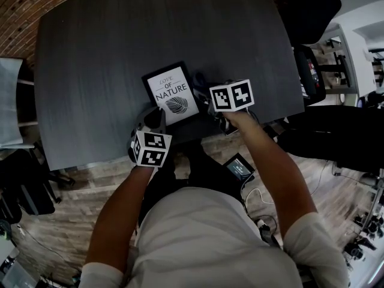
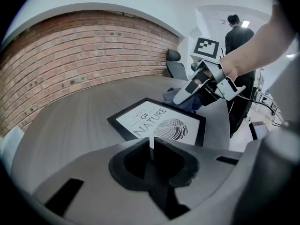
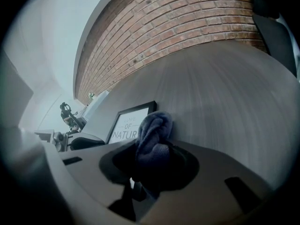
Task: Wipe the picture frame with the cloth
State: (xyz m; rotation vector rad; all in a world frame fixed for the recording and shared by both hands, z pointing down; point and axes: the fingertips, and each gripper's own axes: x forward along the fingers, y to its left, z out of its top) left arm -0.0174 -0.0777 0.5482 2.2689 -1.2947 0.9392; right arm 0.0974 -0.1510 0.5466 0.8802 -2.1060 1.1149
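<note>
Looking down from the head view, can see the picture frame [image 1: 173,93] on the dark table [image 1: 90,53], close to the near edge, with the left gripper [image 1: 157,117] at its near left corner and the right gripper [image 1: 207,101] just beside its right side. In the left gripper view, can see jaws almost fully closed, only a thin pale strip between them, right at the near corner of the picture frame [image 2: 159,123]; cannot tell if pinching it. In the right gripper view, can see jaws closed tight on a bunched-up blue cloth [image 3: 152,135], near the right edge of the picture frame [image 3: 129,123]
</note>
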